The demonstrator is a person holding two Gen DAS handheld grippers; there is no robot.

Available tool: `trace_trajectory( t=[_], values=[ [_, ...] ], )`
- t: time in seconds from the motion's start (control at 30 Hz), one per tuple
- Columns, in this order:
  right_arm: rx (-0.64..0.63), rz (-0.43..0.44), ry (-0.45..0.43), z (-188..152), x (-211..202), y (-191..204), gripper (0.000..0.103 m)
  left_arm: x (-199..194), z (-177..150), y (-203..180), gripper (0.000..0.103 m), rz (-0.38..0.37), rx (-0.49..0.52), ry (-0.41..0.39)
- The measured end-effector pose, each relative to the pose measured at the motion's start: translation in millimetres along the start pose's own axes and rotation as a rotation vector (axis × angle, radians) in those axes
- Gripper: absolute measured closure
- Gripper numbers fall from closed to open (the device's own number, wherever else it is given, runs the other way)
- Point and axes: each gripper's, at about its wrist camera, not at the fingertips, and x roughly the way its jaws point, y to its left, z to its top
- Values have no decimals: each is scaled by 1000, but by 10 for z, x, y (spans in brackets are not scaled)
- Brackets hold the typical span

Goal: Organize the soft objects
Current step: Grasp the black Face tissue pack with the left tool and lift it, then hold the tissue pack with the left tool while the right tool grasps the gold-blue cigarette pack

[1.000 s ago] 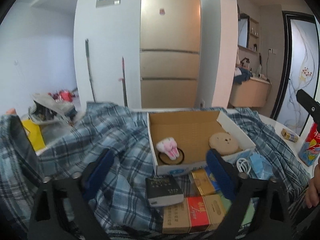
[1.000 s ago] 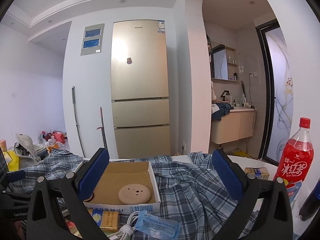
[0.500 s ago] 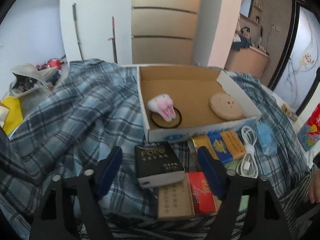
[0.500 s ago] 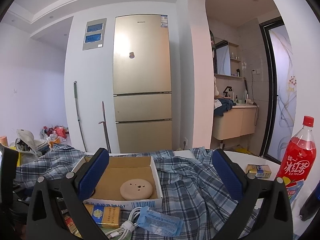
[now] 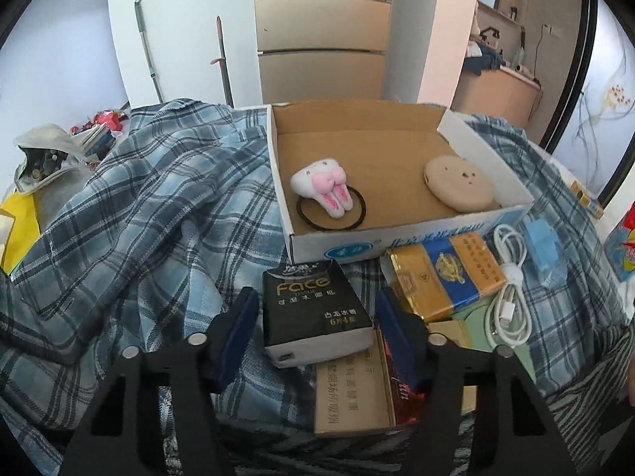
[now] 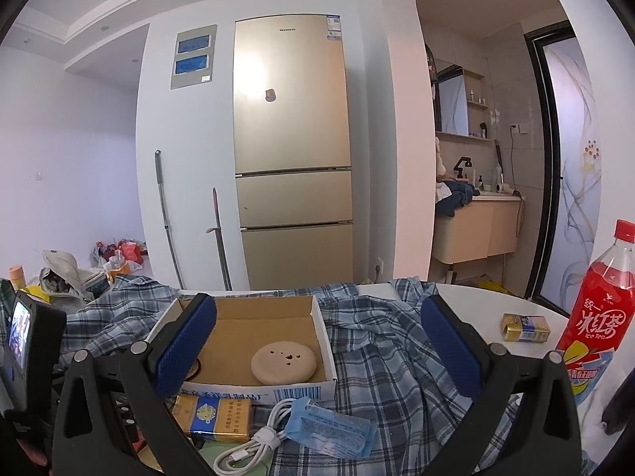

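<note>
A black tissue pack (image 5: 315, 311) lies on the plaid cloth just in front of an open cardboard box (image 5: 401, 248). My left gripper (image 5: 317, 325) is open, its blue pads on either side of the pack with small gaps. Inside the box lie a white and pink plush tooth (image 5: 323, 186) on a black hair ring (image 5: 331, 214) and a tan round puff (image 5: 458, 184). My right gripper (image 6: 317, 341) is open and empty, held above the cloth to the right of the box (image 6: 254, 386); the puff (image 6: 283, 365) shows there too.
A blue plaid cloth (image 5: 151, 214) covers the table. Cigarette packs (image 5: 440, 277), a white cable (image 5: 510, 293) and a blue packet (image 5: 543, 250) lie in front of the box. A red iced-tea bottle (image 6: 599, 317) and a small yellow box (image 6: 526, 327) stand at right.
My left gripper has moved down and forward and narrowed, so its pads now flank the tissue pack. My right gripper has hardly moved.
</note>
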Motion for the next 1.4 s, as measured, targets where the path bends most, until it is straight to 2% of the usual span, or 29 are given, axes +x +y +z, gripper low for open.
trace_trajectory(
  t=[0.13, 0.27, 0.33, 0.37, 0.53, 0.67, 0.8, 0.87, 1.0, 1.13, 1.27, 1.4],
  values=[
    [-15, -2, 3, 1, 2, 28, 0, 36, -5, -25, 50, 22, 15, 8],
    [-29, -9, -5, -2, -14, 58, 0, -75, -18, -22, 54, 34, 14, -52],
    [-39, -29, -16, -10, -25, 75, 0, -226, -38, -72, 54, 84, 35, -135],
    [-50, -44, -25, -14, -32, 88, 0, -344, -56, -116, 54, 105, 56, -201],
    [-69, -46, -33, -12, -51, 115, 0, -758, -126, -160, 54, 63, 63, -428],
    [-61, -22, -42, 31, -106, 120, 0, -1136, -227, -118, 54, 64, 39, -674],
    [-25, 38, 38, 154, -63, 144, 0, -1366, -341, -81, 54, 63, 18, -826],
    [-27, 49, 122, 227, 12, 206, 0, -1369, -339, -100, 54, 90, 31, -836],
    [-46, 99, 291, 246, 212, 348, 0, -1300, -285, -102, 54, 134, 45, -792],
    [-93, 40, 516, 97, 502, 538, 0, -1295, -217, 107, 54, 98, -17, -761],
    [-95, 132, 634, -105, 696, 754, 0, -1170, -133, 286, 54, 91, -83, -696],
    [-84, 182, 743, -269, 912, 905, 0, -1011, -75, 288, 54, 117, -79, -618]
  ],
)
